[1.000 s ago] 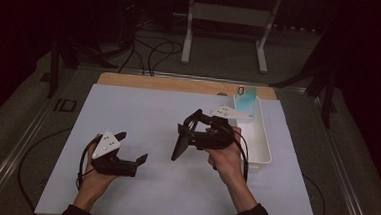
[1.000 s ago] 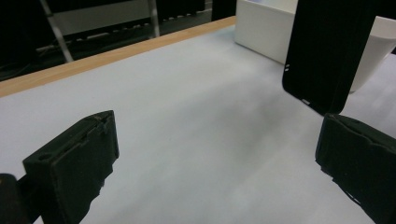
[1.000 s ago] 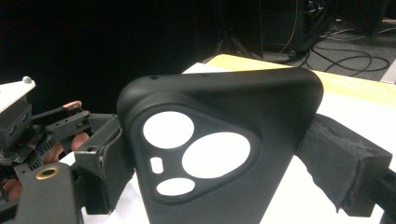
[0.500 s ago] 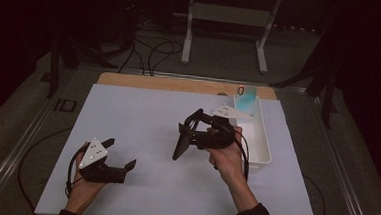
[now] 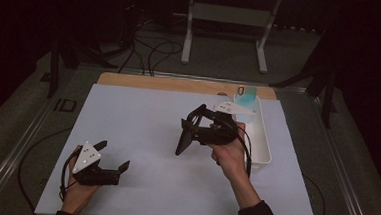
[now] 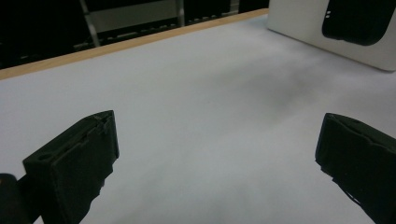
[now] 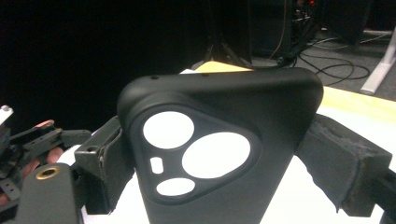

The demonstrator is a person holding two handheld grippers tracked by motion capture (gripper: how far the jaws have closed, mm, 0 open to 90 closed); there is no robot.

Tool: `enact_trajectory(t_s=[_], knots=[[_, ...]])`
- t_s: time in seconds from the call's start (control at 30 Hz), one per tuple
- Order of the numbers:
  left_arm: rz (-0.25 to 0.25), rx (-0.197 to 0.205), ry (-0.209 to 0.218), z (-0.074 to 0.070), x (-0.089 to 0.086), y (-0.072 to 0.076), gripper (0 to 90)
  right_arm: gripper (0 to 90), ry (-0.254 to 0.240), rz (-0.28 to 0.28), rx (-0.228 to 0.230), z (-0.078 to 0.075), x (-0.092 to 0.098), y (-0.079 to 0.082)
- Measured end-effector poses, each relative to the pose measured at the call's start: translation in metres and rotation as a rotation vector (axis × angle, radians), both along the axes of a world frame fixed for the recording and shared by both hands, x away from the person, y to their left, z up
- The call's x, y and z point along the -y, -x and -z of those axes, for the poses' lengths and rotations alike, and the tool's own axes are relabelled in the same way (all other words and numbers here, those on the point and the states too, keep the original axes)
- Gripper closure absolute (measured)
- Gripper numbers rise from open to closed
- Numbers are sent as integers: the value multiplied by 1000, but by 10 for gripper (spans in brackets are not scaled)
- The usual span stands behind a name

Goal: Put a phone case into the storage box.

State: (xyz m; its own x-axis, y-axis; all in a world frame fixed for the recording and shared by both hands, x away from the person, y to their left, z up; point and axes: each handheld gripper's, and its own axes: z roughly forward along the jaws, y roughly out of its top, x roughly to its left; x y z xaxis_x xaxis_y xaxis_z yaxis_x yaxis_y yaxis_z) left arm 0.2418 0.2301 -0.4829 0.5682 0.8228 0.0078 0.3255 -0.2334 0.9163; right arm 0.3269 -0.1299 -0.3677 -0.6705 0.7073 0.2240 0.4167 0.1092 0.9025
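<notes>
- Holding a black phone case (image 7: pixel 219 154) in my right gripper (image 5: pixel 197 130), I have it up off the white table mat (image 5: pixel 147 120).
- The two jaws of my right gripper press on the case, one on each long side.
- In the right gripper view the case stands between my jaws with its back to the camera on my gripper.
- The camera holes (image 7: pixel 196 156) in the case are near the end by my jaws: two big round ones, one small oval and one tiny slot.
- In the high view the case (image 5: pixel 183 139) hangs down from my right gripper, and its low end is close to the mat. I cannot tell if it touches.
- My right hand (image 5: pixel 228 152) is behind the gripper.
- Just behind my right gripper, on its far side from my other tool, is a white tray (image 5: pixel 262 142). Something pale blue (image 5: pixel 245 97) stands at the tray's far end.
- My left gripper (image 5: pixel 113 158) is well apart from the case, near my edge of the mat.
- Its jaws are spread wide and hold nothing. In the left gripper view I see bare mat between them.
- Far ahead of my left jaws, up and to one side, I can see the white tray wall (image 6: pixel 303 28) with the black case (image 6: pixel 357 21) in front of it.
- My left hand (image 5: pixel 78 193) holds that gripper low over the mat.
</notes>
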Motion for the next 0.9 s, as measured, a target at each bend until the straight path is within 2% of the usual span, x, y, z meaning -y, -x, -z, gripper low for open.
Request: enact_trajectory(t_s=[0.63, 0.9], knots=[[-7, -6, 10, 1, -1, 0, 0, 153, -12, 82, 9, -16, 27, -24], [-9, -6, 11, 1, -2, 0, 0, 153, 4, 119, 24, -22, 37, -34]])
